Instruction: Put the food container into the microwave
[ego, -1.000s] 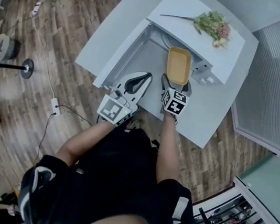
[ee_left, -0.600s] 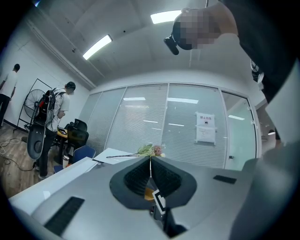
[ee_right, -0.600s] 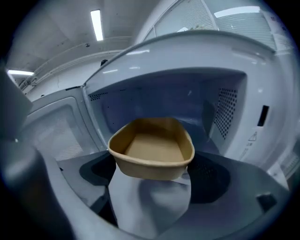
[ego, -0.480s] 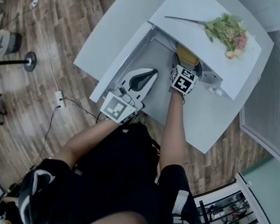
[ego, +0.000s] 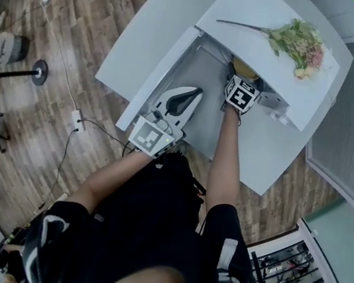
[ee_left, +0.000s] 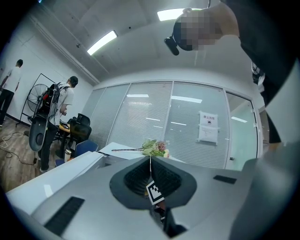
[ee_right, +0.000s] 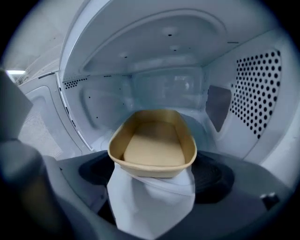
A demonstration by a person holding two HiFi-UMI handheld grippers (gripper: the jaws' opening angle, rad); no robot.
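Tan oval food container [ee_right: 152, 140]: being held inside the cavity of the white microwave [ee_right: 140, 89], with the right gripper [ee_right: 152, 177] pinching its near rim and a white jaw pad showing just under that rim. A perforated wall panel [ee_right: 258, 89] is standing at 3 o'clock of the container. From the head view the right gripper is reaching into the microwave's mouth at 1 o'clock of the person, and only a sliver of the container is showing past the gripper's marker cube. Left gripper [ego: 186, 97]: jaws pressing together with nothing between them, hanging over the pale grey table [ego: 257, 144] at 8 o'clock of the right gripper, short of the cavity. Bouquet of green and pink flowers [ego: 300, 40]: lying on the microwave's flat top, at 2 o'clock of the container.
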